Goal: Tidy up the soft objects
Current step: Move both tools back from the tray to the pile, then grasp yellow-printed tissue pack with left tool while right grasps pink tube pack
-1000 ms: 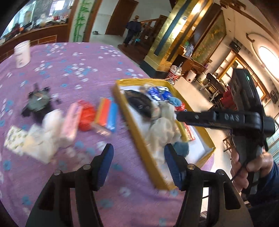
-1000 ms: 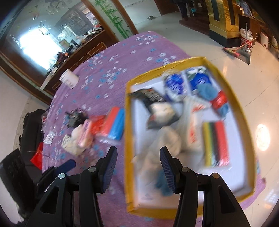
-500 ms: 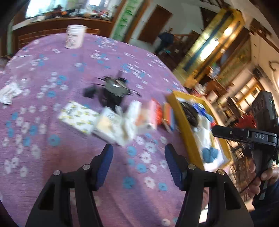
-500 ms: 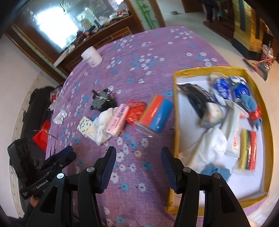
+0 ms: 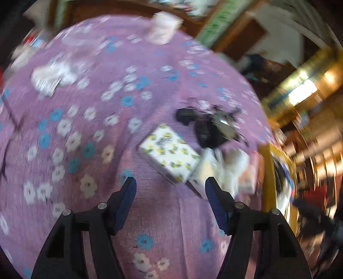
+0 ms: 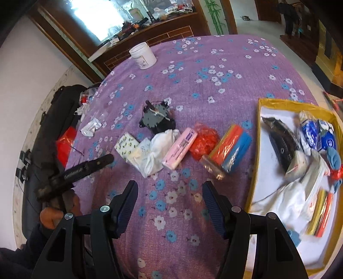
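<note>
Progress is judged partial; several soft items are packed in the yellow tray (image 6: 258,137); a row of packets (image 6: 180,148) is left on the counter (image 6: 214,70); both the left tool (image 5: 169,201) and the right tool (image 6: 169,199), jaws just widened, are held open and empty.

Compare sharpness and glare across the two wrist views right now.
Left wrist: heavy motion blur; the lemon-print tissue pack and tablecloth flowers smear, only the left gripper stays crisp. Right wrist: sharp overall; the bright window blows out, fisheye bends the yellow-rimmed box.

Both tongs (image 5: 169,188) (image 6: 169,191) (just widening) empty
</note>
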{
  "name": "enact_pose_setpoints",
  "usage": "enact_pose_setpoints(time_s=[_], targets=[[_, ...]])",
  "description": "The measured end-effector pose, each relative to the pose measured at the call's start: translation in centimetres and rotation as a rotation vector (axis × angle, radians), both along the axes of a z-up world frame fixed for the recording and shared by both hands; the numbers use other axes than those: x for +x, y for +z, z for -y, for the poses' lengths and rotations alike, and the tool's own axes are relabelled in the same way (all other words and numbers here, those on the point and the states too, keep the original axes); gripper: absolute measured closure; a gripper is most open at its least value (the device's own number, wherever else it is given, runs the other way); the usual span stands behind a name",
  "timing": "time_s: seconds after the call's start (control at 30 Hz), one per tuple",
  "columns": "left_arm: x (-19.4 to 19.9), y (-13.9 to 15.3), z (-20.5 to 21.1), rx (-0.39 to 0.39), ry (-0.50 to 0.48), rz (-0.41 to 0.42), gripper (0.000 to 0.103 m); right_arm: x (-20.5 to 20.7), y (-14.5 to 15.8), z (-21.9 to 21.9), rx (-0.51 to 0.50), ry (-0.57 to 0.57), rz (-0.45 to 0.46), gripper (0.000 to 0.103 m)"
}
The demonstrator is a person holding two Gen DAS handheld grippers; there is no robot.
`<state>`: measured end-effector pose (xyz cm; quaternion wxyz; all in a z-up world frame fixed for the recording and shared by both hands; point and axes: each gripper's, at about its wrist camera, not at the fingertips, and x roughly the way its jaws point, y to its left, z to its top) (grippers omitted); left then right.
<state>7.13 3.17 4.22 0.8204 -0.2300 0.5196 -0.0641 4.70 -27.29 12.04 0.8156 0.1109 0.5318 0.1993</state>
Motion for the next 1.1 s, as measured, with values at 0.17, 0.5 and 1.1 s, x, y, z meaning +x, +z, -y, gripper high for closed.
enact_pose_setpoints(time_s=[0.17, 0.5, 1.1], targets=[[2.8, -1.2, 0.1, -0.112, 0.108, -0.096, 0.038, 0.0, -1.5, 1.5, 0.039, -0.022, -0.030, 0.034], [6.9, -3.1, 2.6, -0.010, 0.231, -0.158, 0.038, -0.5, -2.1, 4.0, 0.047, -0.050, -0.041, 0.034], [7.1, -2.9, 3.6, 0.153, 0.063, -0.065, 0.053, -0.4, -2.6, 3.2, 0.065, -0.070, -0.055, 0.034]])
